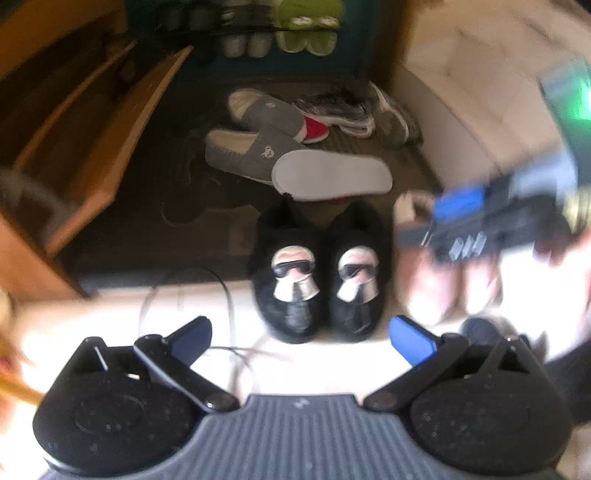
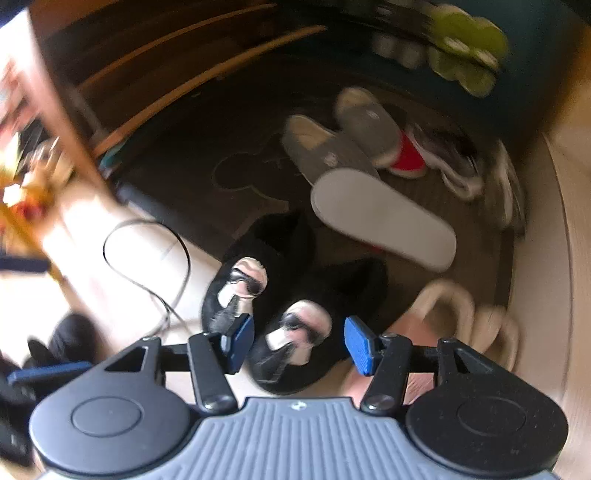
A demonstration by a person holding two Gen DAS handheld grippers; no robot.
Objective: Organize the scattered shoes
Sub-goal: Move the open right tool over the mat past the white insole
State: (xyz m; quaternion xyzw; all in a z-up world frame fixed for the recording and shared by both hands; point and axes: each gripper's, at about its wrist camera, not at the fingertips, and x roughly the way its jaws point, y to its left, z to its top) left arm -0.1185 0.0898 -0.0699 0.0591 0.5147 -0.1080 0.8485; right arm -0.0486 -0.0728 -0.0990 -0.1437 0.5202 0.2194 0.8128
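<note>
Both our tongs, left [image 1: 300, 334] and right [image 2: 299, 341], gape wide, empty. At the mat's [image 1: 147, 206] edge, black slippers [image 1: 319, 280] sit paired; blurred swinging could knock them askew.

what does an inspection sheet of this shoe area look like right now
surface: pale floor in front, dark mat behind it
job's things: black slippers paired side by side at the mat edge; pink slippers beside them; grey slippers, an upturned white sole, a red shoe and sneakers heaped on the mat
clutter: nothing seen beyond the shoes
grippers: left gripper open, empty; right gripper open, empty, hovering above the black slippers
cables: thin black cable looped on the floor
surroundings: wooden shelves on one side; rack with green shoes at the back, blurred
</note>
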